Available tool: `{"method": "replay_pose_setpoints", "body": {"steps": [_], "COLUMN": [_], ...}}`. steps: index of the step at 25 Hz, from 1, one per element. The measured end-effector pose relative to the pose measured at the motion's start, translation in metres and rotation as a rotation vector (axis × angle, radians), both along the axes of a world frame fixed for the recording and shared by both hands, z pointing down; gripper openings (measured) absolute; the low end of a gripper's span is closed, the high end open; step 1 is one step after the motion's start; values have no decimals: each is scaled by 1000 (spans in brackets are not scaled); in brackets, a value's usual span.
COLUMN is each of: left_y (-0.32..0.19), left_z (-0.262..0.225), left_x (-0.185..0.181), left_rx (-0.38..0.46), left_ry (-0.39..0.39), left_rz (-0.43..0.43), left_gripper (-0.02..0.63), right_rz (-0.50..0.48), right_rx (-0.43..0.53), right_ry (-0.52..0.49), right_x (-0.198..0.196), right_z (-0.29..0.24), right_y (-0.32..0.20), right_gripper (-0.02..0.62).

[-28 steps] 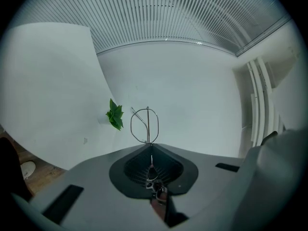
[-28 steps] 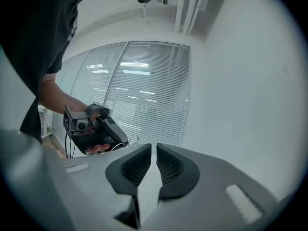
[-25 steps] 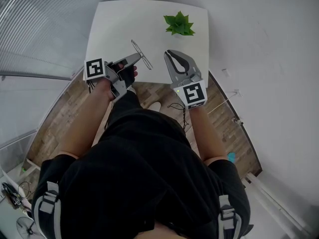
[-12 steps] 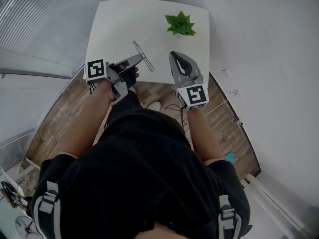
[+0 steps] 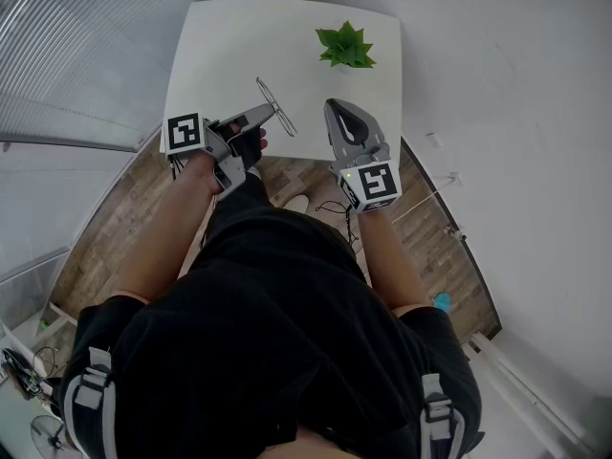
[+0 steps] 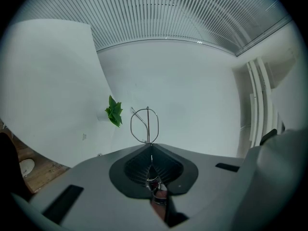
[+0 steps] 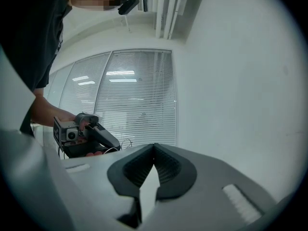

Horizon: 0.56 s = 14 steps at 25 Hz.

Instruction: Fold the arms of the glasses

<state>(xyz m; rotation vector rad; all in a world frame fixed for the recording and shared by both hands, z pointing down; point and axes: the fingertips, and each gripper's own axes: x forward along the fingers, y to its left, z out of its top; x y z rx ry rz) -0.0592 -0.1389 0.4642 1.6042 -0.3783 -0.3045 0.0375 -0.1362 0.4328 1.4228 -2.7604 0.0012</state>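
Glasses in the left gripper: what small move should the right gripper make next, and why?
Probably bring the right gripper across to the glasses and nudge one arm inward. The left gripper is shut on the thin wire frame above the table. The right gripper's fingers are closed on nothing, apart from the glasses.

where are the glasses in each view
Head view: the glasses are at upper centre, over the near edge of the white table, at the tip of the left gripper.
Left gripper view: the glasses are at centre, the rim sticking up past the closed fingers.
Right gripper view: cannot tell; only a thin loop shows by the left gripper.
Shared landmark: the left gripper.
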Motion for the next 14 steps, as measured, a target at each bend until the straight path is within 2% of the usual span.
{"method": "replay_pose_setpoints", "body": {"steps": [14], "left_y": [2], "left_z": [0], "left_x": [-1], "left_rx": [3], "left_ry": [3], "left_rz": [8], "left_gripper": [12], "right_rz": [1], "right_rx": [-12], "right_ry": [-22], "right_x": [-1], "right_z": [-1], "right_y": [0], "right_gripper": [11]}}
